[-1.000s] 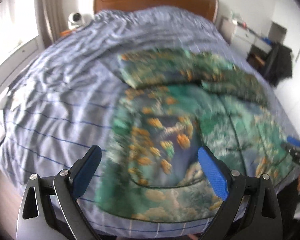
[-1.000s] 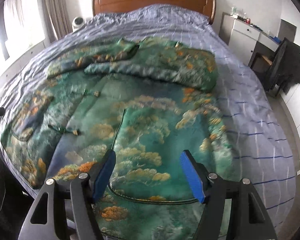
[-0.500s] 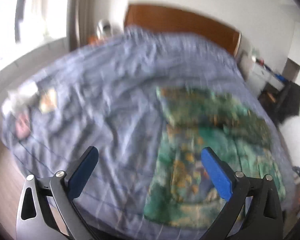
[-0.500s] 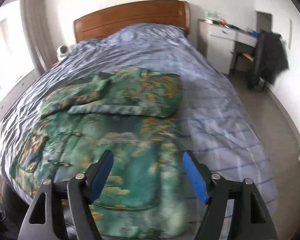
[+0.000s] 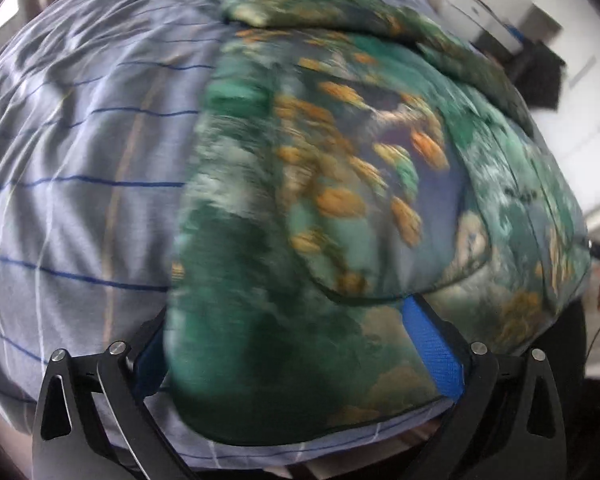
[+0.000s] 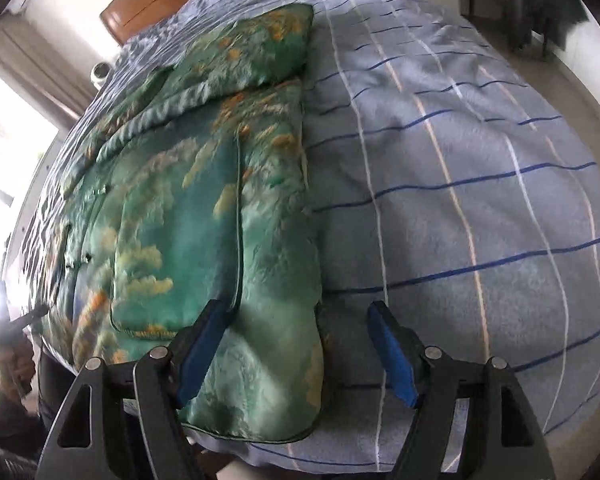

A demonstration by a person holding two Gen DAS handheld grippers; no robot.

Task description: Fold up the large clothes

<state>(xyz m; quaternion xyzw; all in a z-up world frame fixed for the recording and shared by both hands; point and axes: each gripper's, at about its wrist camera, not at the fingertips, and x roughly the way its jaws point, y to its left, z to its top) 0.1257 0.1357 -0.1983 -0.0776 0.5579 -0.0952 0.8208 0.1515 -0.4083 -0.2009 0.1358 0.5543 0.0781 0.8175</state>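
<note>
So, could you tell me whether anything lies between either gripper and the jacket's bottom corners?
Nothing visible does. The left gripper and right gripper both straddle corners of the green jacket on the bed, jaws open.

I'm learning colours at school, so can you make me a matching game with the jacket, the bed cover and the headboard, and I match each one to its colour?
Things:
A. jacket
B. bed cover
C. headboard

Colours:
1. brown wood
2. green with orange and pale cloud shapes
3. pale blue with dark blue and white lines

Right pairs: A-2, B-3, C-1.
</note>
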